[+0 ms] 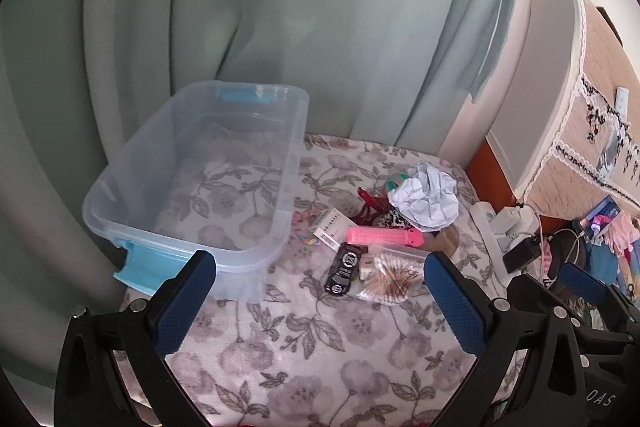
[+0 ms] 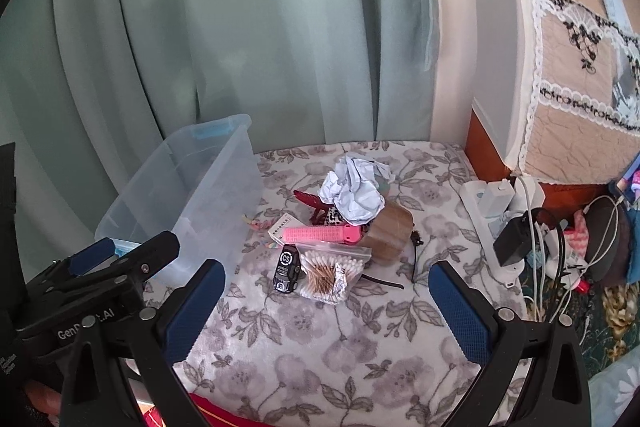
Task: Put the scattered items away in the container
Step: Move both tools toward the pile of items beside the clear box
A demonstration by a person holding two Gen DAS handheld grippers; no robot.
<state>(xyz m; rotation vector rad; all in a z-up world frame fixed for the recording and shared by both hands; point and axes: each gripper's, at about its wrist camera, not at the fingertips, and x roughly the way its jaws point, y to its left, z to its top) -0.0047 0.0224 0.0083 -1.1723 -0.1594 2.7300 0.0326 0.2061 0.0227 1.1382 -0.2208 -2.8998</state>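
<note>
A clear plastic container (image 1: 120,187) (image 2: 136,215) with blue latches stands empty at the left on the floral cloth. To its right lies a heap: a black toy car (image 1: 344,269) (image 2: 286,269), a bag of cotton swabs (image 1: 394,277) (image 2: 328,273), a pink comb (image 1: 382,237) (image 2: 320,234), a crumpled paper ball (image 1: 426,197) (image 2: 354,195), a brown tape roll (image 2: 390,231), a red clip (image 1: 370,203) and a small white box (image 1: 330,227). My left gripper (image 1: 320,287) and right gripper (image 2: 326,297) both stand open, short of the heap, nothing between their fingers.
A green curtain (image 1: 260,27) hangs behind the table. A white power strip (image 2: 490,223) with plugs, chargers and cables lies at the right edge. A lace-covered cabinet (image 2: 580,87) stands beyond it. The left gripper's body (image 2: 100,275) shows low at the left in the right wrist view.
</note>
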